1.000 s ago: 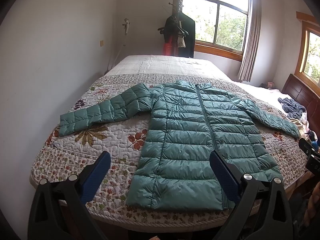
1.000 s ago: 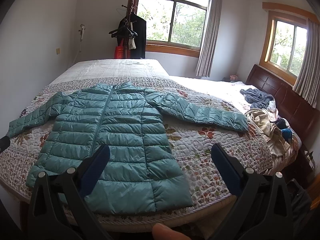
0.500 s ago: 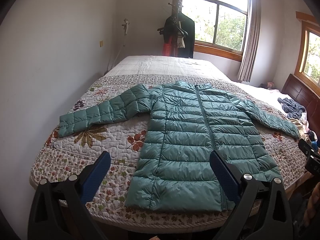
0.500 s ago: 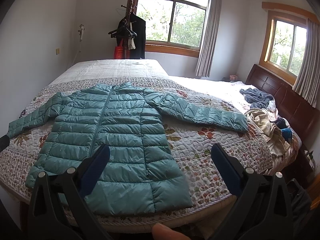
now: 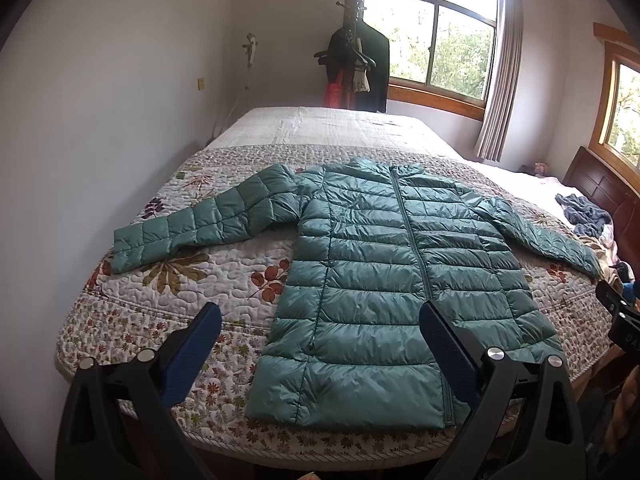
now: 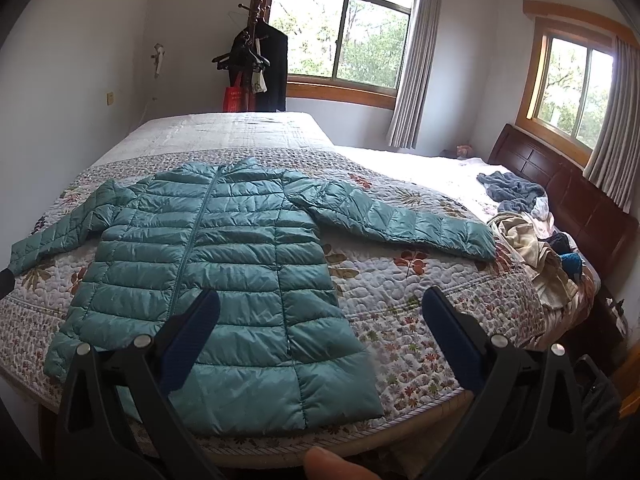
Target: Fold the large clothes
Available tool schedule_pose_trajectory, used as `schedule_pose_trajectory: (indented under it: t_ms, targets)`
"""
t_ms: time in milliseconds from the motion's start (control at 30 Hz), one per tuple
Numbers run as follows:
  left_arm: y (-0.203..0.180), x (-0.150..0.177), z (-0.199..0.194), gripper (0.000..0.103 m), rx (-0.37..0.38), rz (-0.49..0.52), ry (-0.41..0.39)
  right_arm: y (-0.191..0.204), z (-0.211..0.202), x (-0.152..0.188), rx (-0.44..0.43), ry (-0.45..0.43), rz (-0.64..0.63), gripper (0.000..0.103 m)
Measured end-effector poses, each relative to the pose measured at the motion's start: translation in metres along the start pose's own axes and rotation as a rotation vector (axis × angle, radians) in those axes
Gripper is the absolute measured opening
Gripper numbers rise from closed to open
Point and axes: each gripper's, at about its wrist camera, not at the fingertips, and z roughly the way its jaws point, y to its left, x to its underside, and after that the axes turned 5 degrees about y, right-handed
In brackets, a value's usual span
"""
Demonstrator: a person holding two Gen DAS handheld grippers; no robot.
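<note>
A teal quilted puffer jacket (image 5: 384, 280) (image 6: 224, 280) lies flat and zipped on the flowered bedspread (image 5: 168, 292) (image 6: 404, 292), hem toward me, both sleeves spread out sideways. My left gripper (image 5: 320, 324) hovers open above the hem's left half, nothing between its blue pads. In the right wrist view my right gripper (image 6: 320, 320) also stands open, over the hem's right corner and the bare quilt beside it. Neither gripper touches the jacket.
A pile of loose clothes (image 6: 532, 236) lies at the bed's right side by the dark wooden headboard (image 6: 576, 200). A coat rack (image 5: 356, 64) with dark garments stands by the window. A white wall runs close along the bed's left side (image 5: 100, 120). A fingertip (image 6: 332, 464) shows at the bottom edge.
Both views have shifted slightly; the jacket's hem sits a little higher in the frames than one second ago. The jacket itself has not moved, and both grippers stay open.
</note>
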Motion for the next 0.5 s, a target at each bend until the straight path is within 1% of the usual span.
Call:
schedule_pose_trajectory:
  t_ms: [100,200,400,500]
  targets:
    - [0.003,0.000,0.004,0.099,0.007,-0.009,0.000,-0.002,0.006,-0.003,0.020,0.006,0.001,0.100]
    - [0.004,-0.003,0.012,0.099,0.030,-0.020,0.012,-0.007,0.012,-0.006,0.049,0.005,0.003,0.100]
    - [-0.003,-0.014,0.030,0.099,0.055,0.002,0.031,-0.020,0.030,-0.013,0.077,0.014,0.020,0.100]
    - [-0.008,-0.021,0.044,0.099,0.102,0.016,0.049,-0.029,0.045,-0.018,0.091,0.033,0.026,0.100]
